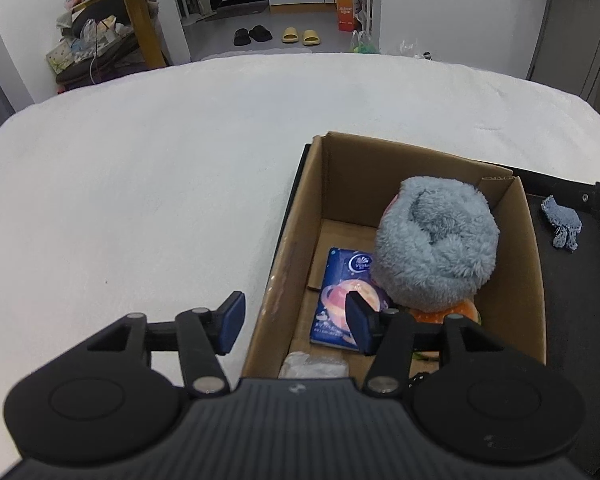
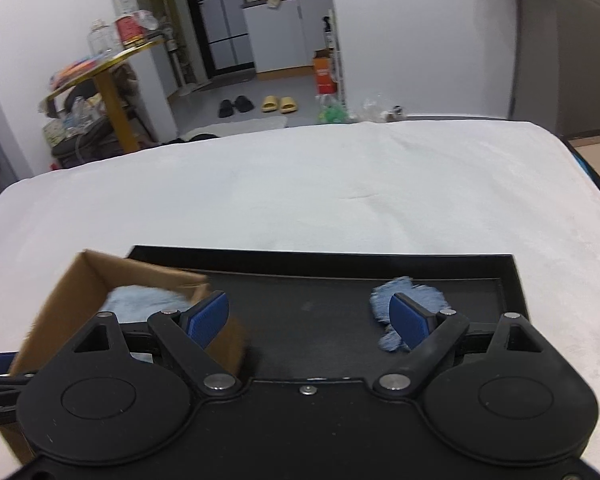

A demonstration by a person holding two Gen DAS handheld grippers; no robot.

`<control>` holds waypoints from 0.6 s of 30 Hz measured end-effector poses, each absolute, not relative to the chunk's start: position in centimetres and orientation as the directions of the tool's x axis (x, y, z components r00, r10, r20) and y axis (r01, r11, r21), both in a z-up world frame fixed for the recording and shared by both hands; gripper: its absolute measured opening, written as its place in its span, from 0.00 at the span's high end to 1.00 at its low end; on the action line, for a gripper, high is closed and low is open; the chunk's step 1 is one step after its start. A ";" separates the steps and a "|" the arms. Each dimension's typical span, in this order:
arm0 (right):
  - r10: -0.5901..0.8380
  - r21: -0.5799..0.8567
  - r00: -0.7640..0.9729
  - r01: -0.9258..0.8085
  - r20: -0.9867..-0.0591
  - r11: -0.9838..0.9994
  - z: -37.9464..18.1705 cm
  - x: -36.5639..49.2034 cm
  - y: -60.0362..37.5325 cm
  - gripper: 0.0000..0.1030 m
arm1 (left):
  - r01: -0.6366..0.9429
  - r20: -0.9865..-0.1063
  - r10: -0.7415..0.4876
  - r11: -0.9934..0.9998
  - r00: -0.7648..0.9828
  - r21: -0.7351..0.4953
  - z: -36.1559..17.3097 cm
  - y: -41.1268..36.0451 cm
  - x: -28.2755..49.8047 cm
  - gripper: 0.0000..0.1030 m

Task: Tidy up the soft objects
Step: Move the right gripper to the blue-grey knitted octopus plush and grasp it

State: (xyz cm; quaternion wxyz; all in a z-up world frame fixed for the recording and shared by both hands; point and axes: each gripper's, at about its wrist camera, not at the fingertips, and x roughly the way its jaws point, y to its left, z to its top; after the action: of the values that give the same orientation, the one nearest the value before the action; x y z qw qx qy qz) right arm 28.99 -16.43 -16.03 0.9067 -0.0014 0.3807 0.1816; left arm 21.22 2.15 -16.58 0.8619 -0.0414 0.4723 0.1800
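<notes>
Nearest us, our left gripper (image 1: 296, 322) hangs with jaws wide and empty over the near-left wall of the cardboard box (image 1: 296, 216). Our right gripper (image 2: 308, 318) is likewise spread and empty above the black tray (image 2: 324, 258). Inside the box lie a blue tissue pack (image 1: 342, 276), a fluffy grey-blue plush (image 1: 436, 240) and something orange beneath it. Farther right, a small blue cloth scrap (image 2: 410, 298) lies loose on the tray. We judge it the remaining piece: next, centre the right jaws over it and close.
</notes>
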 end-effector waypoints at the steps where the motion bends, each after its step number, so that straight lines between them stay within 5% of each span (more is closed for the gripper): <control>1: 0.313 0.128 0.651 -0.317 -0.692 0.940 -16.3 29.3 -16.6 0.15 | -0.347 -0.827 0.278 0.932 0.489 0.107 -16.5 1.9 21.2 0.48; 18: 0.196 0.144 0.550 -0.138 -0.812 0.980 -22.6 33.1 -19.6 0.16 | -0.365 -0.832 0.337 0.914 0.440 0.177 -16.9 0.6 23.4 0.46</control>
State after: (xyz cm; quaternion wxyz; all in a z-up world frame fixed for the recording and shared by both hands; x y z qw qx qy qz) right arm 33.08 -19.57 -22.61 0.8797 0.0315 0.4650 0.0949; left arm 23.43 0.62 -16.89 0.8484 -0.0143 0.4871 0.2067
